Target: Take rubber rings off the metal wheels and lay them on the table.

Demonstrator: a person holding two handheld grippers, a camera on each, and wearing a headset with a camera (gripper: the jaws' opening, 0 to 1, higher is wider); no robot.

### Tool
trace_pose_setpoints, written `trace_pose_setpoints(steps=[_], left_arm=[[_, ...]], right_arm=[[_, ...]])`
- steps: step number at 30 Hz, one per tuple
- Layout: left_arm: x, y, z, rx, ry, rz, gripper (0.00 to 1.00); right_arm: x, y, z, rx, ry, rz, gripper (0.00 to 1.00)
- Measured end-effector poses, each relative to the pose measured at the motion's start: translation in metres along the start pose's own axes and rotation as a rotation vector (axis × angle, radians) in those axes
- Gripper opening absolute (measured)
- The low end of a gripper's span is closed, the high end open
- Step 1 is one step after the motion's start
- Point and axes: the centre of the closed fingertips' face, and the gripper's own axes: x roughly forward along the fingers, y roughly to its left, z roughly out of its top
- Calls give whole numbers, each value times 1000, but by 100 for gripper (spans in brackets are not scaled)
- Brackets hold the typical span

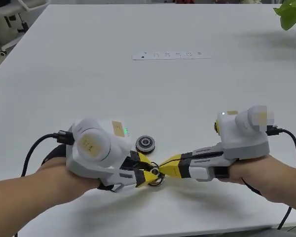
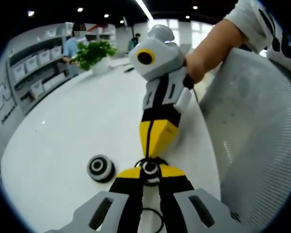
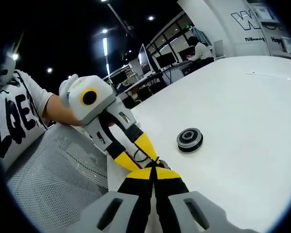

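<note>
My left gripper (image 2: 150, 171) clamps a metal wheel (image 2: 149, 167), my right gripper (image 3: 155, 170) meets it tip to tip, pinching its rubber ring (image 2: 146, 159), and a second wheel (image 2: 101, 167) lies left of my left jaws.

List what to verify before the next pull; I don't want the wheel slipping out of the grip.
1. Left gripper shut on the small silver metal wheel: ok.
2. Right gripper jaws shut at that wheel's rim: ok.
3. Black rubber ring actually pinched between the right jaws: cannot tell.
4. Second black-and-silver wheel lying apart from both grippers: ok.
5. Bare white table nearby for laying the ring down: ok.
</note>
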Motion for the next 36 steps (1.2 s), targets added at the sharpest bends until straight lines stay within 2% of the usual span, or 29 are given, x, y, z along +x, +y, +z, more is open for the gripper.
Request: trace_pose_setpoints(steps=[5,18,29,36], left_arm=[[0,2,0,4,-1,5,12],[-3,0,2,13,-6,-20,14],[-13,-6,11,9,-38,-42,19],[-23,-8,17,-18,-72,-45,23]], right_arm=[[-1,-4,0,9,-5,-9,0],[0,-1,0,11,-2,-15,0],[-2,-1,1,13,-5,-16,0],[-2,1,1,10,-1,-14,0]])
